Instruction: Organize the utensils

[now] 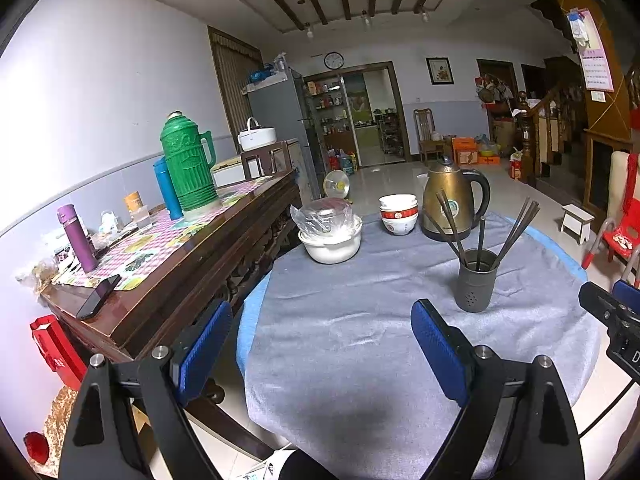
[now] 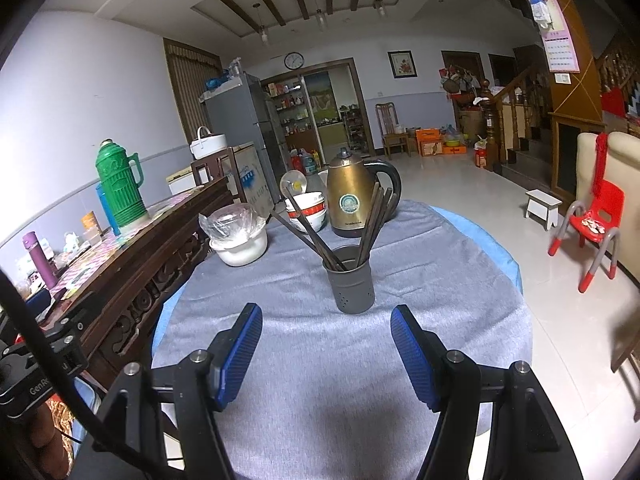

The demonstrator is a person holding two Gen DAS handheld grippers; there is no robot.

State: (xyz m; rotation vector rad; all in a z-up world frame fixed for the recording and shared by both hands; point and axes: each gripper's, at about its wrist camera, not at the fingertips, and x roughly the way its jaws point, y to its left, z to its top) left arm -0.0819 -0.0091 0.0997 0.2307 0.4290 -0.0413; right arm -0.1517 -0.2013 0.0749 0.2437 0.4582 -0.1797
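Note:
A dark grey utensil holder (image 1: 476, 280) (image 2: 351, 279) stands on the round table's grey cloth (image 1: 360, 320) (image 2: 320, 360). Several dark chopsticks (image 1: 516, 228) (image 2: 372, 220) stand in it, fanned left and right. My left gripper (image 1: 324, 316) is open and empty, over the table's near left part, with the holder ahead to its right. My right gripper (image 2: 326, 322) is open and empty, just in front of the holder. The right gripper's body shows at the right edge of the left wrist view (image 1: 612, 316).
Behind the holder stand a brass kettle (image 1: 452, 204) (image 2: 354, 196), stacked red-and-white bowls (image 1: 398, 214) (image 2: 310, 212) and a white bowl with a plastic bag (image 1: 330, 232) (image 2: 238, 236). A wooden sideboard (image 1: 192, 264) (image 2: 132, 264) with a green thermos (image 1: 188, 168) adjoins on the left.

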